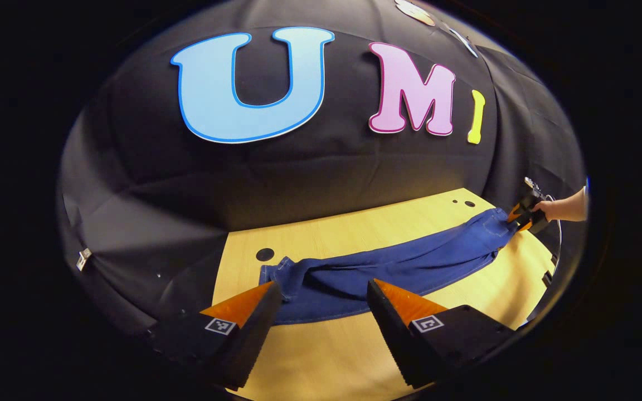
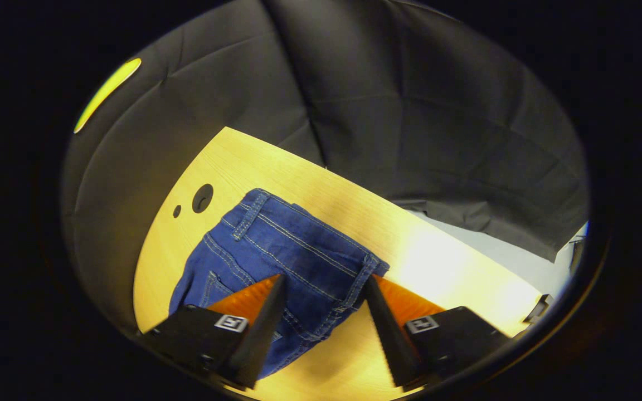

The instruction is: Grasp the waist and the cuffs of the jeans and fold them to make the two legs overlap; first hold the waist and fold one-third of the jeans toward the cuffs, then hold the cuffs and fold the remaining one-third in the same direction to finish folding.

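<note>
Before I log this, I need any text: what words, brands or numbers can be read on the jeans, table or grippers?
Jeans: none.
Table: none.
Left gripper and right gripper: square coded markers, no words.

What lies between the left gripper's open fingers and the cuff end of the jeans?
In the left gripper view, nothing lies between the left gripper and the jeans: just behind the cuff end sits bare wooden table.
</note>
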Demonstrator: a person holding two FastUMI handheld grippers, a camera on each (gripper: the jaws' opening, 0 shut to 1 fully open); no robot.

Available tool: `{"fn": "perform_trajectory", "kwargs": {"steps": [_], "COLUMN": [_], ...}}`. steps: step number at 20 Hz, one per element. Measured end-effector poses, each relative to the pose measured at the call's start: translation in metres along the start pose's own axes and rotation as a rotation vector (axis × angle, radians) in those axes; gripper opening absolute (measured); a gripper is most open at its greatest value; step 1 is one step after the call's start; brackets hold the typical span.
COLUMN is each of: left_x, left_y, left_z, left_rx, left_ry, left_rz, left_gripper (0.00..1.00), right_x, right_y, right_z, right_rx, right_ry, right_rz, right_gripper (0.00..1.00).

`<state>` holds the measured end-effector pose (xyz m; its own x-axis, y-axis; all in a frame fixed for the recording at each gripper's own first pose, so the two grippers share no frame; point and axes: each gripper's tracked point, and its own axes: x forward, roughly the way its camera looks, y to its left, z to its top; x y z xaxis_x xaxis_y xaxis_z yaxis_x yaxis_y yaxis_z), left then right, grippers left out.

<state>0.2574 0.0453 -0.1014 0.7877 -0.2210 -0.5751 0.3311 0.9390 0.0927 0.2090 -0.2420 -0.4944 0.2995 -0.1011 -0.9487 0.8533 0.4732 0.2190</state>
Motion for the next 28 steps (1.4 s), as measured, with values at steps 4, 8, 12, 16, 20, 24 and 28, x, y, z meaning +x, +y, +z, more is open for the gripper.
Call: {"fn": "perform_trajectory", "kwargs": {"steps": [4,8,12,16,20,24,28], "left_x": [0.002,-0.004,-0.013,-0.026,-0.04,-0.054,-0.062], "left_y": [-0.007,-0.018,-0.028,-0.038,-0.045,-0.047,-0.05], "left_z": [-0.003,0.008,0.013,0.019,0.022,0.01,-0.008], "left_rx": [0.006,0.04,0.028,0.051,0.054,0.002,-0.142], "left_ry": [0.007,-0.023,-0.032,-0.051,-0.078,-0.076,-0.041], "left_rz": [-0.001,-0.023,-0.041,-0.072,-0.088,-0.096,-0.101], "left_gripper": [0.98,0.98,0.99,0.98,0.99,0.98,0.99], "right_x": [0.005,-0.028,-0.094,-0.188,-0.203,-0.114,0.011], "right_y": [0.01,0.029,0.074,0.097,0.082,0.039,-0.008], "right_z": [0.004,0.024,0.046,0.042,0.034,-0.008,-0.022], "right_rx": [-0.006,-0.061,-0.195,-0.279,-0.389,-0.532,-0.711], "right_ry": [-0.034,-0.149,-0.307,-0.461,-0.48,-0.264,-0.13], "right_rz": [0.045,0.131,0.287,0.527,0.729,0.798,0.697], "right_gripper": [0.27,0.18,0.18,0.17,0.17,0.17,0.17]}}
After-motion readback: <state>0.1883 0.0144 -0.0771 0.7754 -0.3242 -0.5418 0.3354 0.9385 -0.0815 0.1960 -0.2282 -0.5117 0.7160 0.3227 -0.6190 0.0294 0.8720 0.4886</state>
